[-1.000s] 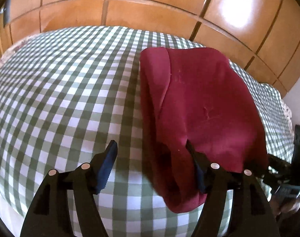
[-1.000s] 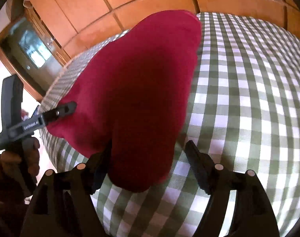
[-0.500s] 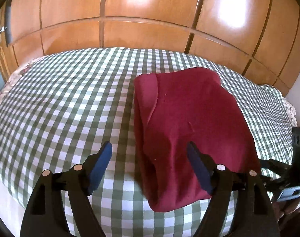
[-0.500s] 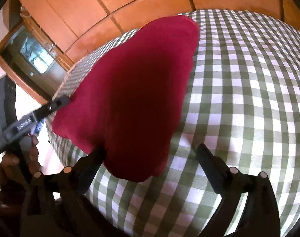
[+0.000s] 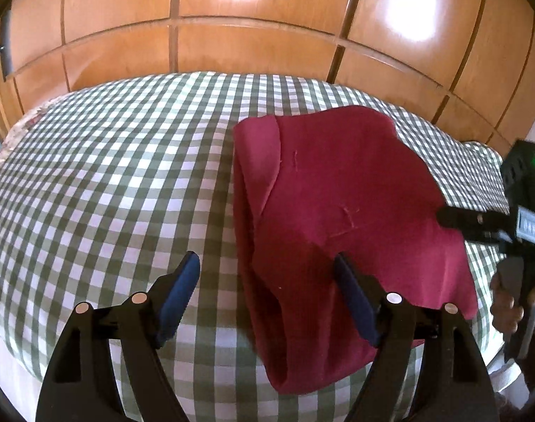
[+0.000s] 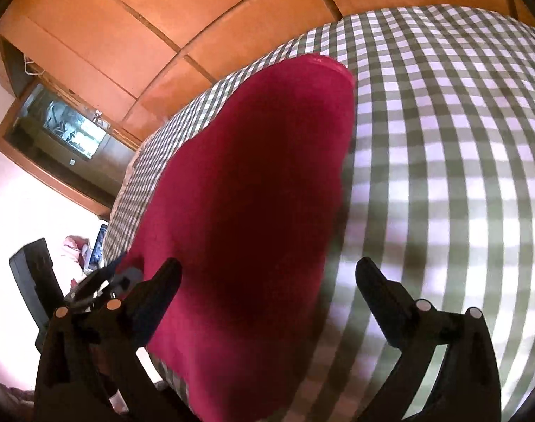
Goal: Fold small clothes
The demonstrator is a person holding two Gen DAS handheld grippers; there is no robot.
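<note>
A dark red garment lies folded on the green-and-white checked bed, its folded edge to the left. My left gripper hovers open over the garment's near left edge, one blue pad over the sheet and the other over the cloth. In the right wrist view the same garment fills the middle. My right gripper is over its near end, and its jaws are opening wide without pressing the cloth. The right gripper also shows at the garment's right side, held by a hand.
Wooden wardrobe panels rise behind the bed. A framed glass cabinet stands off the bed's far corner in the right wrist view. The bed's near edge drops away close under both grippers. Bare checked sheet spreads on either side of the garment.
Both grippers pulled back from the garment. The left one's right finger came out of the cloth. The right gripper's jaws spread wider and it rolled, and the garment now lies free.
</note>
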